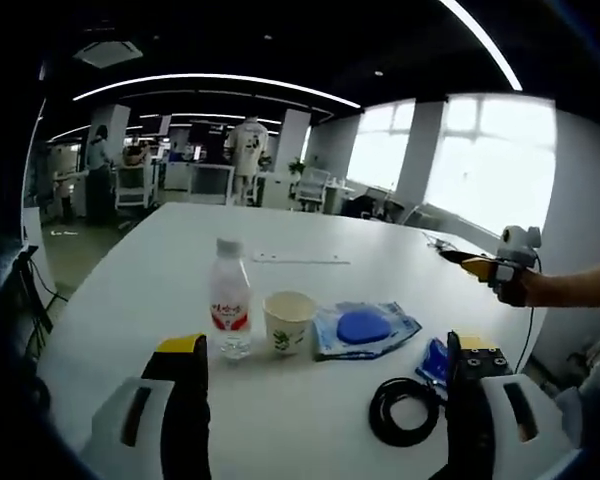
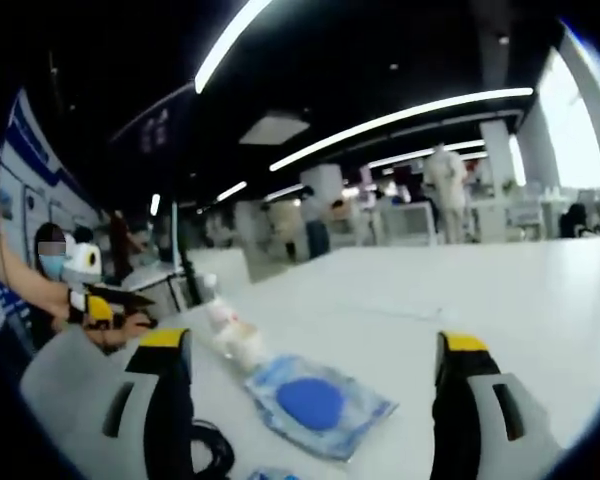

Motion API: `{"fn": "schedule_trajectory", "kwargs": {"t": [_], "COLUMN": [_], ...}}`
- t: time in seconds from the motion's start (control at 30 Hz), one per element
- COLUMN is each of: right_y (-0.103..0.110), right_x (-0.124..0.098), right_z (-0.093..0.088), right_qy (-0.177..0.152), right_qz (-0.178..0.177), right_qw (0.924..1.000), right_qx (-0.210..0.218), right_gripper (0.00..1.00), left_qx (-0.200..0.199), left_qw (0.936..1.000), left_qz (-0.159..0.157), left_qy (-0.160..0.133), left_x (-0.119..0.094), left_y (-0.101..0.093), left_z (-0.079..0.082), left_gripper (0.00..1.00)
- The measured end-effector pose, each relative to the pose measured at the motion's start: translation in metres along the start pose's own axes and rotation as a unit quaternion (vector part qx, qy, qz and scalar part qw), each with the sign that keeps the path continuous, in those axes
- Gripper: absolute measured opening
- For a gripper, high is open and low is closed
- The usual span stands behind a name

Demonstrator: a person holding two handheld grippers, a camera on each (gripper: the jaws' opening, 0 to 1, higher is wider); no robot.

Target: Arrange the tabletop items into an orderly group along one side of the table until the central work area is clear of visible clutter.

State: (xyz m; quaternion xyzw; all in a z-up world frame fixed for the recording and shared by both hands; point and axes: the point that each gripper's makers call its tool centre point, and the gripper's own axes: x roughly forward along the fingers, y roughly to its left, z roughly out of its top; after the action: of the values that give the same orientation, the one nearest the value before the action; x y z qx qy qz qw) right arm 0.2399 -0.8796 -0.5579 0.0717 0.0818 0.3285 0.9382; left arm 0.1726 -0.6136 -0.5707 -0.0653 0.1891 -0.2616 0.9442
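Task barely begun. Left gripper (image 1: 320,400) and right gripper (image 2: 310,400) both spread wide, empty. Bottle (image 1: 229,300), cup (image 1: 288,321), blue packet (image 1: 362,328) and black cable coil (image 1: 405,410) occupy table (image 1: 280,235) centre, 12 o'clock of left gripper, ungrouped.

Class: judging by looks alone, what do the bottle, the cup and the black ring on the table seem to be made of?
Bottle: clear plastic, glossy, see-through above a red label. Cup: likely paper, matte off-white with a printed motif. Black ring: probably rubber or coiled cable, dull black; the look leaves it open.
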Motion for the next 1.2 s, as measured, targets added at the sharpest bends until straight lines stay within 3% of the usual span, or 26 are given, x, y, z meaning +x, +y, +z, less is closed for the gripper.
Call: {"fn": "schedule_trajectory", "kwargs": {"t": [0.2, 0.53, 0.87, 1.2], "right_y": [0.014, 0.035, 0.035, 0.045], "right_x": [-0.011, -0.031, -0.032, -0.045], "right_z": [-0.004, -0.028, -0.028, -0.059], "right_qy": [0.011, 0.037, 0.033, 0.066], "right_qz": [0.007, 0.013, 0.006, 0.005], "right_qw": [0.9999, 0.9992, 0.9994, 0.9978], "right_qx": [-0.005, -0.009, -0.004, -0.001], "right_gripper": [0.96, 0.91, 0.91, 0.9], "left_qx": [-0.003, -0.013, -0.021, -0.022], "left_qw": [0.9998, 0.9994, 0.9993, 0.9984], "left_qz": [-0.005, -0.007, -0.012, -0.024], "left_qy": [0.021, 0.032, 0.029, 0.046], "left_x": [-0.01, -0.022, -0.022, -0.016], "left_y": [0.002, -0.002, -0.004, -0.008], "left_z": [-0.008, -0.027, -0.026, -0.038], "left_gripper": [0.92, 0.92, 0.93, 0.93]}}
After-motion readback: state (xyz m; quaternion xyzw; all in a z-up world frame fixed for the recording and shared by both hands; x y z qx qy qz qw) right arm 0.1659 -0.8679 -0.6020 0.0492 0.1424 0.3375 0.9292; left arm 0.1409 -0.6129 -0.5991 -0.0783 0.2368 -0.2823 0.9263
